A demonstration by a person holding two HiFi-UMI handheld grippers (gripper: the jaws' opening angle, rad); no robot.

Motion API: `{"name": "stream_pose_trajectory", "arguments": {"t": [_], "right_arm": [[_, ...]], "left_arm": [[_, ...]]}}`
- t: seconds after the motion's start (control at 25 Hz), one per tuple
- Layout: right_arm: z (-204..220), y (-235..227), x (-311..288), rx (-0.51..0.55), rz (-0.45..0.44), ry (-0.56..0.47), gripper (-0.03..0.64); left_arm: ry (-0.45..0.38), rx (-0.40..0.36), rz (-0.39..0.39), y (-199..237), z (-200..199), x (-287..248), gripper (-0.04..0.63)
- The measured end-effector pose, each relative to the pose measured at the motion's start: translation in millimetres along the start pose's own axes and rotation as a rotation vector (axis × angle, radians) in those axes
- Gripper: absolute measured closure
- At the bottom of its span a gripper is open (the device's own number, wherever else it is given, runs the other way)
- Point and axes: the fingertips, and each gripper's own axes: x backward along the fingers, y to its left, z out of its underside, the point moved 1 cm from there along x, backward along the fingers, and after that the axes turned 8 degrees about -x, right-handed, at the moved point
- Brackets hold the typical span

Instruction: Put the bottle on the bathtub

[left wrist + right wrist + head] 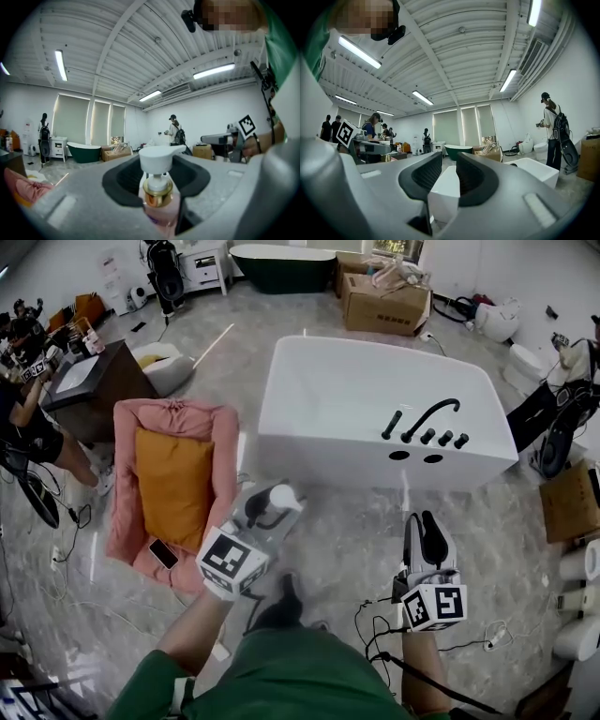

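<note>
A clear pinkish pump bottle [281, 500] with a white pump head and gold collar stands upright between the jaws of my left gripper [265, 510], which is shut on it. In the left gripper view the bottle [158, 161] fills the gap of the left gripper [157, 187]. The white bathtub [309, 442] with a black faucet [429, 416] on its right deck lies just ahead of both grippers. My right gripper [427, 532] hovers in front of the tub's near right side, jaws together and empty. Through the right gripper [449, 176] the bathtub [534, 169] shows.
A pink armchair [216, 427] with an orange cushion [173, 474] and a phone [162, 554] stands left of the tub. Cardboard boxes [384, 304] and a dark green tub [281, 266] are at the back. A dark table [103, 381] and people are at far left. Cables [375, 624] cross the floor.
</note>
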Motion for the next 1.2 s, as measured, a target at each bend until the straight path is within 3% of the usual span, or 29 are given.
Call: {"name": "stream_pose_trajectory", "arguments": {"t": [0.48,0.92,1.2], "right_arm": [[-14,4,-113,0.034,0.048,-0.012,0.538],[-1,17,-168,0.027,0.06,0.017,0.538],[7,-5,-199,0.001,0.047,0.023,0.538]], "left_arm": [[-0.011,-0.013,0.003,122,8,-52,0.434],[0.02,0.021,0.004,178,35,-66,0.434],[0.034,0.02,0.001,191,45,-93,0.434]]}}
